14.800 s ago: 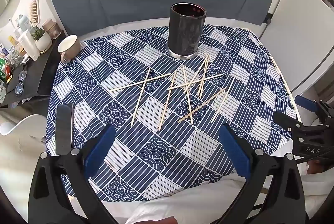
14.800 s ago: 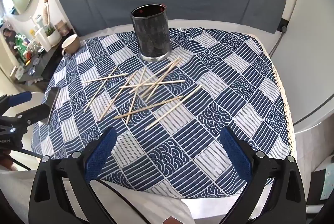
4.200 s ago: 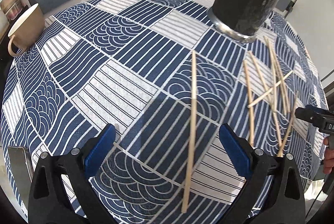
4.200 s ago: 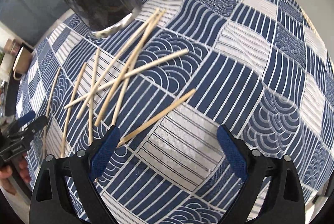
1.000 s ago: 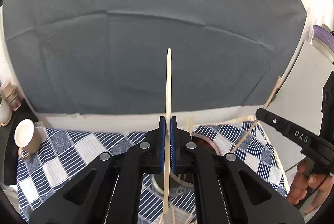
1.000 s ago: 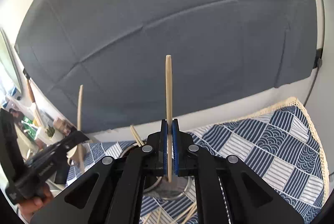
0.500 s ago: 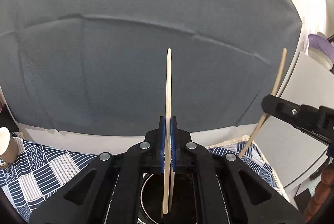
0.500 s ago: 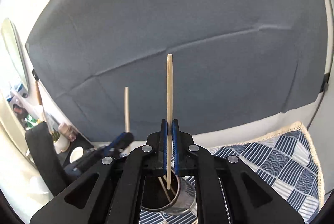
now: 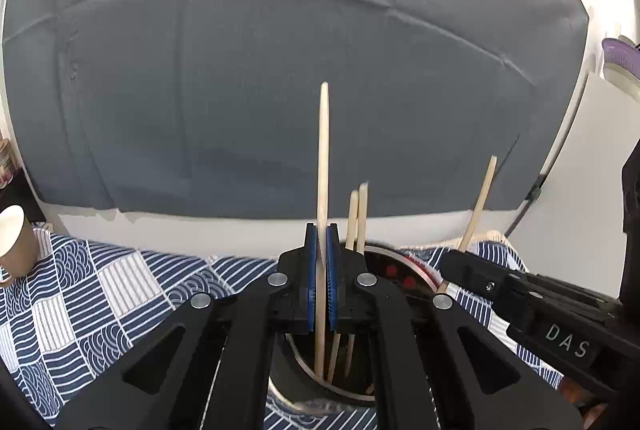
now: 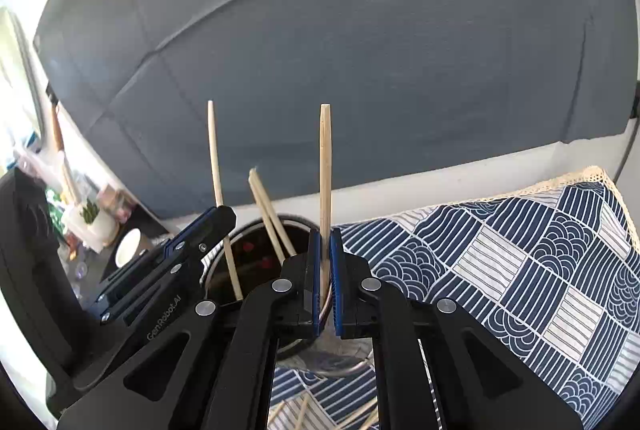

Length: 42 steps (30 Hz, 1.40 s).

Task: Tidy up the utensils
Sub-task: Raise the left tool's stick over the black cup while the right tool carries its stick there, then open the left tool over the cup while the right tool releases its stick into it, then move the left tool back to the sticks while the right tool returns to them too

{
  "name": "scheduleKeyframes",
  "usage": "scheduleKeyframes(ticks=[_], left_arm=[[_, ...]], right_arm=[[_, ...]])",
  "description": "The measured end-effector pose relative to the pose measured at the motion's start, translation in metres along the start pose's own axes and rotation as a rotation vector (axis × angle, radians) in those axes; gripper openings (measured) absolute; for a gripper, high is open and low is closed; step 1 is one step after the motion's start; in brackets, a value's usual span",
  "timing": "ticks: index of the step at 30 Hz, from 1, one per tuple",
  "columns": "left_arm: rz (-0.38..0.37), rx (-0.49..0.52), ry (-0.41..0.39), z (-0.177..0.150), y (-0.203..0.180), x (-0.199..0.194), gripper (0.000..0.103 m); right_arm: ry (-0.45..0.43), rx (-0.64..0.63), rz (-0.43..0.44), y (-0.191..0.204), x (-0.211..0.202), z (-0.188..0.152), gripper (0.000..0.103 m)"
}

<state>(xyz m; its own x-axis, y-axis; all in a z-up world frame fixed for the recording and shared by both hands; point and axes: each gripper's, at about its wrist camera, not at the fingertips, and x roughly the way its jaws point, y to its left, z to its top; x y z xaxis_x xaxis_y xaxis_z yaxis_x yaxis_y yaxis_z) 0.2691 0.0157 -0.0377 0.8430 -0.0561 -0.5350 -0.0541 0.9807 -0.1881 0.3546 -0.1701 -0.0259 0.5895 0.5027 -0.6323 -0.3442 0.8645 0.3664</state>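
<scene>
Both grippers are clamped down tight, each on its own chopstick. Closest in, the left gripper [image 9: 320, 294] has its blue pads pinched on the left chopstick [image 9: 323, 157], which stands nearly upright and pokes well above the jaws. Its lower end now hangs inside the mouth of the dark holder [image 9: 404, 270] right below the fingers. A second ago that tip was still up in the air over the tablecloth, so it's come down a good bit.

Same story on the other side: the right gripper [image 10: 327, 282] pinches the right chopstick [image 10: 326, 165], its bottom end dipping behind the jaws at the holder's near rim, lower than it sat a moment back.

Just past the fingertips, two chopsticks [image 10: 269, 213] already lean in the holder. A few more chopsticks [image 10: 352, 418] lie on the blue patterned tablecloth [image 10: 520, 270] under the right gripper. Further off to the left there's a beige mug [image 9: 12, 242], then the grey backdrop behind everything.

So I'd guess both sticks are basically ready to be let go, with a handful of strays left.
</scene>
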Motion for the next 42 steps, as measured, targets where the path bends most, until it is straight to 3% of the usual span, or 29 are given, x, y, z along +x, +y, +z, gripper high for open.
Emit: scheduleKeyframes(ticks=[8,11,13,14,16,18,20,24,31,33,35,38,42], left_arm=[[0.014,-0.002,0.002,-0.005,0.008,-0.013,0.008],[0.033,0.003,-0.008,-0.004,0.011,-0.021,0.029],[0.043,-0.001,-0.020,-0.005,0.015,-0.029,0.052],[0.043,-0.001,-0.026,-0.005,0.015,-0.031,0.055],[0.068,-0.004,-0.029,-0.005,0.020,-0.037,0.075],[0.075,-0.014,-0.031,-0.007,0.025,-0.042,0.083],[0.093,-0.024,-0.015,-0.009,0.031,-0.044,0.097],[0.139,-0.014,0.053,-0.019,0.044,-0.045,0.097],[0.147,-0.029,0.158,-0.050,0.060,-0.044,0.097],[0.160,-0.049,0.227,-0.064,0.065,-0.039,0.097],[0.191,-0.050,0.310,-0.077,0.070,-0.031,0.097],[0.239,-0.026,0.353,-0.091,0.070,-0.028,0.097],[0.161,-0.039,0.456,-0.109,0.069,-0.026,0.097]], right_arm=[[-0.042,0.012,0.004,-0.006,-0.015,-0.001,0.009],[-0.059,0.022,-0.004,-0.008,-0.023,0.003,0.016],[-0.074,0.030,-0.015,-0.010,-0.030,0.005,0.047],[-0.087,0.031,-0.032,-0.010,-0.034,0.005,0.052],[-0.108,0.040,-0.057,-0.011,-0.041,0.005,0.073],[-0.099,0.062,-0.078,-0.013,-0.044,0.004,0.089],[-0.098,0.078,-0.098,-0.016,-0.048,0.002,0.089],[-0.071,0.102,-0.129,-0.021,-0.049,-0.005,0.089],[-0.029,0.099,-0.209,-0.026,-0.047,-0.028,0.093],[-0.006,0.105,-0.221,-0.030,-0.043,-0.038,0.093],[0.039,0.136,-0.234,-0.038,-0.036,-0.051,0.093],[0.100,0.169,-0.293,-0.045,-0.027,-0.069,0.093],[0.262,0.193,-0.394,-0.055,-0.008,-0.089,0.093]])
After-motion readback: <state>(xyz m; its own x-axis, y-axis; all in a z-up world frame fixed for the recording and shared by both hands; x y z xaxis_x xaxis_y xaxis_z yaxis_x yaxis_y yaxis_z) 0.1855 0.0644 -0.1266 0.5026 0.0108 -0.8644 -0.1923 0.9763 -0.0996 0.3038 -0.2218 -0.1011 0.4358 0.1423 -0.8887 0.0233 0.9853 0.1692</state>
